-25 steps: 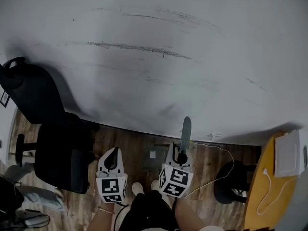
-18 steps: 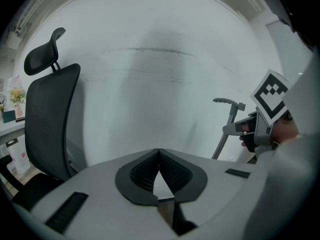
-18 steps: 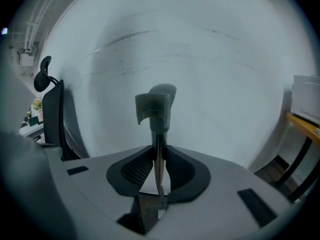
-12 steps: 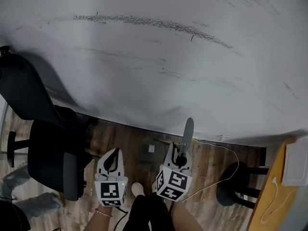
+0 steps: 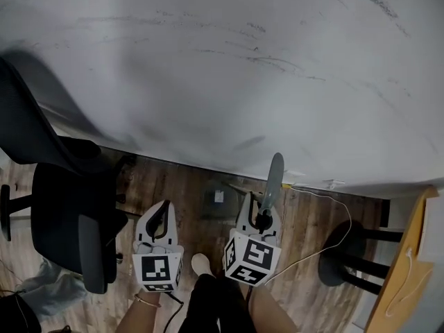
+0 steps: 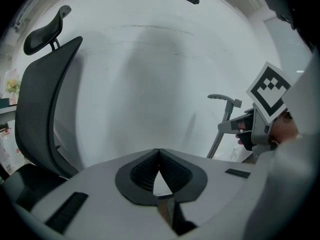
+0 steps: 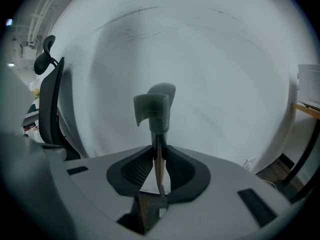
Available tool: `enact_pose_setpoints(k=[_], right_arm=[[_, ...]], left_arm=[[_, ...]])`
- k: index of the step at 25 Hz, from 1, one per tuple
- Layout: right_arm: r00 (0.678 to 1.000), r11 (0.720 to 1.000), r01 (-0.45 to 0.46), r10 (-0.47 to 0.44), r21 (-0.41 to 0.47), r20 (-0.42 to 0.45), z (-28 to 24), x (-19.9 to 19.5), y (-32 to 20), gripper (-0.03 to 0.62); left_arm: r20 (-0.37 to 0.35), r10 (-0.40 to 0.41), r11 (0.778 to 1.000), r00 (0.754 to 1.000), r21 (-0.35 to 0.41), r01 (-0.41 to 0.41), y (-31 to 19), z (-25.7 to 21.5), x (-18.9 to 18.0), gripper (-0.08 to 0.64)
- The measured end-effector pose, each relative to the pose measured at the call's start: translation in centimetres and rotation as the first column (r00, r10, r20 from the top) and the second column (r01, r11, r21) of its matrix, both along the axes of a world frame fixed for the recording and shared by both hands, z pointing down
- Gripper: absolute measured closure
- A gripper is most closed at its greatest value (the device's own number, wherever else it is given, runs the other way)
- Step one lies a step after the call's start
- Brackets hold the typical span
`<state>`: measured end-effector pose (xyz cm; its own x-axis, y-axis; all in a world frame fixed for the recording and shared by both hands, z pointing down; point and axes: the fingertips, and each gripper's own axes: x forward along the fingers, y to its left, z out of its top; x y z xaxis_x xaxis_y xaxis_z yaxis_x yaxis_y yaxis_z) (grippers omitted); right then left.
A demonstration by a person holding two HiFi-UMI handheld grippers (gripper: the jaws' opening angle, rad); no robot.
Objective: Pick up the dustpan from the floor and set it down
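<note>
In the head view the dustpan's long grey-green handle (image 5: 272,180) slants up toward the white wall, with my right gripper (image 5: 262,217) shut on its thin shaft. In the right gripper view the hooked top of the handle (image 7: 155,111) rises just past the right gripper (image 7: 159,151), whose pads pinch the shaft. The left gripper view shows the handle's shaft (image 6: 223,119) at the right. The pan end is hidden. My left gripper (image 5: 161,222) hangs beside it to the left. That left gripper (image 6: 159,156) is shut and empty, its tips touching.
A black office chair (image 5: 62,214) stands close on the left. The white wall (image 5: 222,68) is straight ahead above wooden floor. A black stool (image 5: 347,255), a white cable (image 5: 326,220) and a wooden table edge (image 5: 409,269) are at the right. A dim squarish shape (image 5: 216,201) lies by the wall.
Both grippers have sunk toward the floor, the right one still holding the handle. The wall's scuff marks have slid up out of the head view.
</note>
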<state>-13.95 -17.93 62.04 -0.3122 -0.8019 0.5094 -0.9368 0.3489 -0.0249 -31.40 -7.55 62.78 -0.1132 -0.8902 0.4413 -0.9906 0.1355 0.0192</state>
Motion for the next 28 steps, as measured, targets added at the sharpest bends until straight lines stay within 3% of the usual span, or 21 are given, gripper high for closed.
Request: enact_pose_setpoints(k=[28], right_arm=[[1.0,1.0,0.011,-0.011,0.005,-0.021,5.1,-0.9,-1.4,0.495]], left_arm=[[-0.007,-0.064,0.998,0.998,-0.019,0.064,-0.4,4.0,-1.1,0.543]])
